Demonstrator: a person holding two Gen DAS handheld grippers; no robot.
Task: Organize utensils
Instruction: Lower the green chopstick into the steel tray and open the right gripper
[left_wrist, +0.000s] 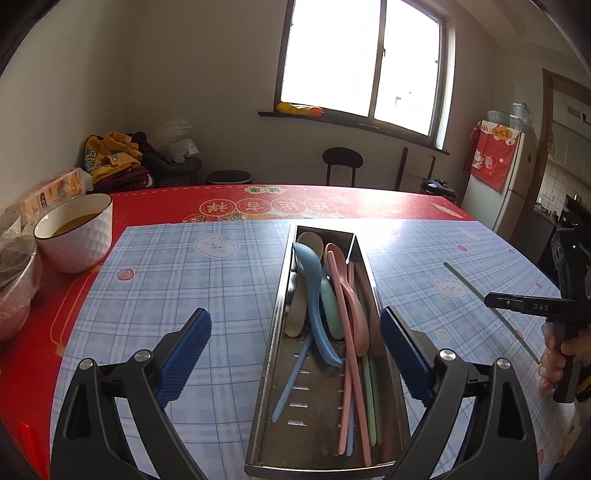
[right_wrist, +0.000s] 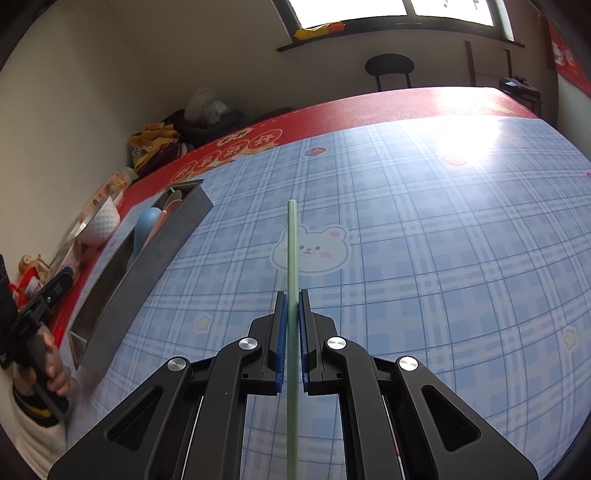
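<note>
A long steel utensil tray (left_wrist: 275, 332) lies on the blue plaid mat, and it also shows at the left in the right wrist view (right_wrist: 159, 258). Its wide compartment holds a blue spoon (left_wrist: 314, 291), a pink spoon (left_wrist: 349, 299), and green and beige ones. Chopsticks lie in its narrow right compartment. My left gripper (left_wrist: 295, 321) stands wide open just above the tray's near half, with nothing pressed between its blue pads. My right gripper (right_wrist: 292, 295) is shut on a green chopstick (right_wrist: 291, 243), held off the mat to the right of the tray. The same chopstick (left_wrist: 476, 288) shows in the left wrist view.
A white bowl (left_wrist: 79, 236) of brown liquid and a plastic-wrapped bowl (left_wrist: 14, 284) stand at the table's left edge on the red cloth (left_wrist: 155, 206). The plaid mat (right_wrist: 424, 240) stretches to the right of the tray. A stool (left_wrist: 342, 162) stands beyond the table.
</note>
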